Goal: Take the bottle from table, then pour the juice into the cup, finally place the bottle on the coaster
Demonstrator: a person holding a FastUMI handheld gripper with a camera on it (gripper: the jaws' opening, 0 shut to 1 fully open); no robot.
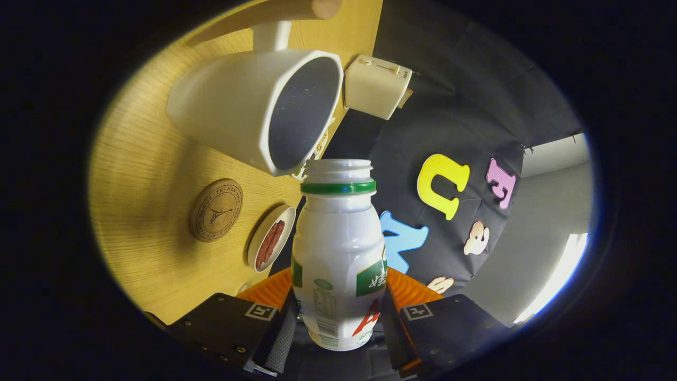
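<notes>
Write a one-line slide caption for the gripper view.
Tongs shut on an open white bottle, tipped toward the white cup, with cork coaster and small dish on the wooden table.

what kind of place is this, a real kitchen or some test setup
Likely a staged test booth, not a real kitchen: a black cloth wall backs a wooden table set with a white cup, a cork coaster and a small toaster. The tool grips a bottle.

The hand-held gripper (338,317) is rolled hard sideways, both fingers (283,330) pressed against the bottle (338,254).
</notes>
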